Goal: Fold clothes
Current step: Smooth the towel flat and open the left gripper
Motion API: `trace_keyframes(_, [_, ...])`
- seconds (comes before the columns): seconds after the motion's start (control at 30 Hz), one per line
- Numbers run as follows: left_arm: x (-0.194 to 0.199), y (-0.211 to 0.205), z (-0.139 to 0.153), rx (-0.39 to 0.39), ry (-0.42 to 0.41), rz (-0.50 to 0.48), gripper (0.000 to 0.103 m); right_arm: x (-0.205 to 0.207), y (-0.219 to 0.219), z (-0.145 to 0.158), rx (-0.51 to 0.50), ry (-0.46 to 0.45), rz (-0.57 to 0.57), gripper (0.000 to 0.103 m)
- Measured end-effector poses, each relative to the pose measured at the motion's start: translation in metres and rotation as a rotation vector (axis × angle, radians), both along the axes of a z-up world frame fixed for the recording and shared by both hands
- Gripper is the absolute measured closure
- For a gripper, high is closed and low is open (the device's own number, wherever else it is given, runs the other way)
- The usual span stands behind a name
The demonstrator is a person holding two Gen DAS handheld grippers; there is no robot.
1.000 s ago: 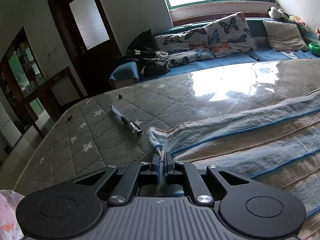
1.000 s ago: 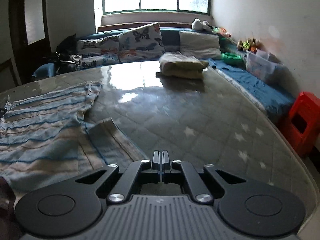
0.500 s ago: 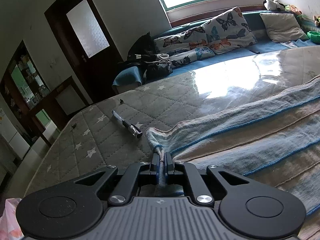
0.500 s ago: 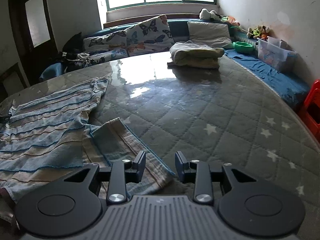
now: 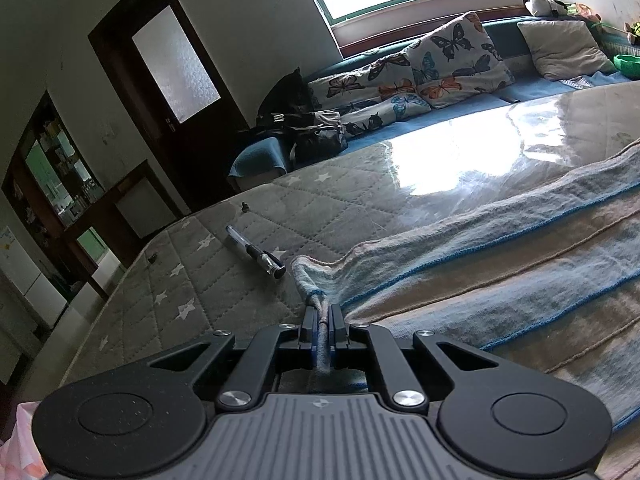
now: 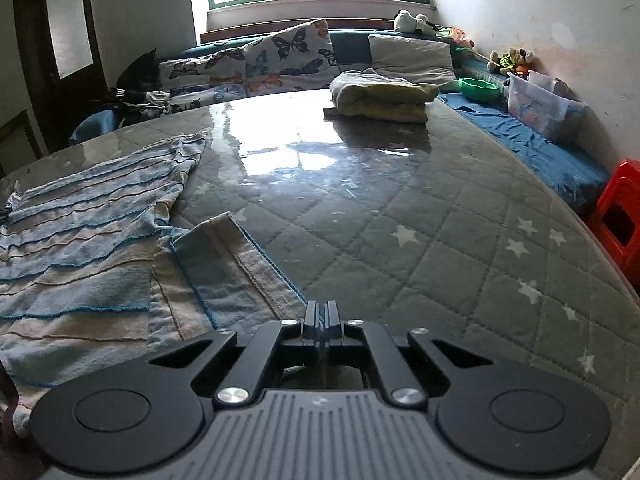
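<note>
A blue and beige striped garment (image 6: 88,248) lies spread on the grey star-quilted mattress (image 6: 420,220), with one flap (image 6: 224,272) turned over toward me. My right gripper (image 6: 320,308) sits at that flap's near right edge, its jaws closing together on the hem; cloth shows under the fingers. In the left wrist view the same garment (image 5: 500,264) stretches off to the right. My left gripper (image 5: 323,312) is shut on a bunched corner of it, which rises in a small peak just past the fingertips.
A pen (image 5: 256,252) lies on the mattress just left of the held corner. A folded pile of cloth (image 6: 384,100) rests at the far side. Butterfly pillows (image 6: 288,56) line the bench. A plastic box (image 6: 544,104) and a red stool (image 6: 620,216) stand at the right.
My right gripper opened over the flap's edge half a second ago and has now shut there, slightly lower. My left gripper keeps its grip on the corner and has rolled a little.
</note>
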State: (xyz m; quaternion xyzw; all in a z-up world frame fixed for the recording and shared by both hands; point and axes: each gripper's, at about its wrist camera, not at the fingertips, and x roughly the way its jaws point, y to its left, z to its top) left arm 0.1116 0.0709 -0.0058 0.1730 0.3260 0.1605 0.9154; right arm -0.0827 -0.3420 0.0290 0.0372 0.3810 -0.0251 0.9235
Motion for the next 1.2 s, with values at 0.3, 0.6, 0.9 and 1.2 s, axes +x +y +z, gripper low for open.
trace_keyframes(0.3, [0.000,0.000,0.000,0.000,0.003,-0.004,0.096,-0.001,-0.005,0.008,0.068,-0.039,-0.002,0.067])
trace_keyframes(0.6, [-0.006,0.002,0.011,-0.002,-0.019,0.000,0.068,-0.001,0.007,-0.005,0.016,0.012,0.042,0.068])
trace_keyframes(0.9, [-0.030,-0.023,0.032,-0.024,-0.039,-0.090,0.050,-0.002,0.011,-0.006,0.007,0.005,0.057,0.084])
trace_keyframes(1.2, [-0.059,-0.072,0.042,-0.132,0.013,-0.255,0.043,-0.010,0.012,0.002,0.013,-0.023,0.063,0.094])
